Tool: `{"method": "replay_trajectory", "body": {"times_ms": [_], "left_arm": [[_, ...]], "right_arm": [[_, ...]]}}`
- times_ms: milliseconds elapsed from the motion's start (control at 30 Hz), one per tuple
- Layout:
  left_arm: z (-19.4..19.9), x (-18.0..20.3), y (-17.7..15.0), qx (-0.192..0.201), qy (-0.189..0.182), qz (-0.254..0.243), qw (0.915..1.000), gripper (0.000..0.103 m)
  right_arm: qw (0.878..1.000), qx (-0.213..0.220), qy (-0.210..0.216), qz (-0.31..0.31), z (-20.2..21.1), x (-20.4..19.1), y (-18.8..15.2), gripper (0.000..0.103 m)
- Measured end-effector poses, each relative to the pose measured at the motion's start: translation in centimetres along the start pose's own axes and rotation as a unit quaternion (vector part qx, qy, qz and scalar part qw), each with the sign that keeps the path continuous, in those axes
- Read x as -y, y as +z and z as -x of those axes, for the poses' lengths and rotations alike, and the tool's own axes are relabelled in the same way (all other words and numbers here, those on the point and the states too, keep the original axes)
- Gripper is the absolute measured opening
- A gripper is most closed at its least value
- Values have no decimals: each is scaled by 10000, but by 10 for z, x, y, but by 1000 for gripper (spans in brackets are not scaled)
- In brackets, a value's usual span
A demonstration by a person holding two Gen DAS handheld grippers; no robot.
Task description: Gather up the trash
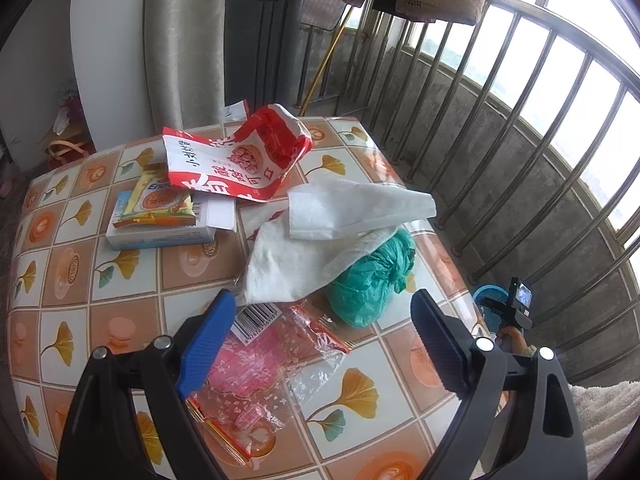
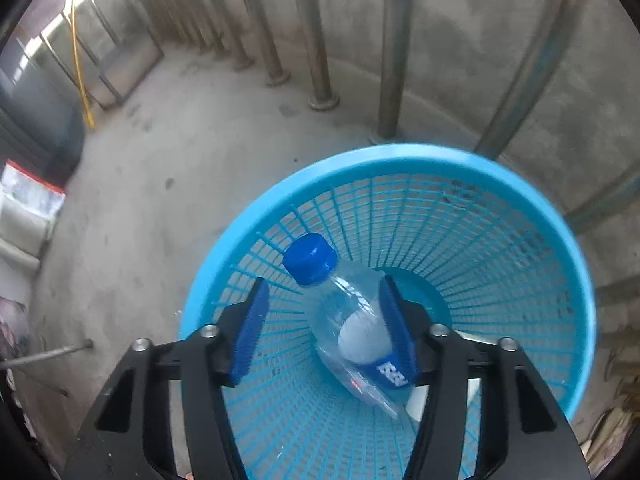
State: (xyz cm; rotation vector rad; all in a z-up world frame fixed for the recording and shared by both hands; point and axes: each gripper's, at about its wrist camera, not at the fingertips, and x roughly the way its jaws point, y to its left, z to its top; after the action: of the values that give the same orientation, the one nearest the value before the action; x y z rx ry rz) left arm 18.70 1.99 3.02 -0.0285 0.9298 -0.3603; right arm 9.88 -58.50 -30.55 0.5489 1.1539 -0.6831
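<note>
Blue ribbed pads on your right gripper (image 2: pixel 324 326) stand apart over the blue mesh basket (image 2: pixel 520 216); a clear plastic bottle (image 2: pixel 348 320) leans against the right pad. Your left gripper (image 1: pixel 320 340) gapes wide above a crinkled pink wrapper (image 1: pixel 256 352) on the glossy tiled table (image 1: pixel 132 288).

Light source: daylight is coming through the railing (image 1: pixel 520 92) at the upper right of the left wrist view.
Overexposure: the sky between the bars is blowing out to white.
Glare: the glossy table (image 1: pixel 132 264) is catching soft reflections near its far right edge.
Shadows: they are lying faint and diffuse under the white tissue (image 1: pixel 320 240).
Right wrist view: it is looking dimmer and greyer, with even light on the concrete floor (image 2: pixel 168 168).
Blur: the blue basket (image 2: pixel 400 156) rim and posts are smearing slightly.
Distortion: straight bars are bowing and dark corners are closing in at the edges.
</note>
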Motion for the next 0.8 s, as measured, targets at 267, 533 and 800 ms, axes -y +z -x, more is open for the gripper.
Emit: {"method": "replay_trajectory", "body": {"times_ms": [267,533,800], "left_arm": [[-3,4,1,-66,186,-114,9997,87],[-7,7,0,-96,149,-126,9998,87],[-5,6,-1,-70,158,-126,9998,87]], "right_arm": [[9997,99,-241,-31,-21,-3,6,43],[9983,338,-437,196,-14,-2,8,25],[9916,1082,-213,-675,35,41,11,0]]}}
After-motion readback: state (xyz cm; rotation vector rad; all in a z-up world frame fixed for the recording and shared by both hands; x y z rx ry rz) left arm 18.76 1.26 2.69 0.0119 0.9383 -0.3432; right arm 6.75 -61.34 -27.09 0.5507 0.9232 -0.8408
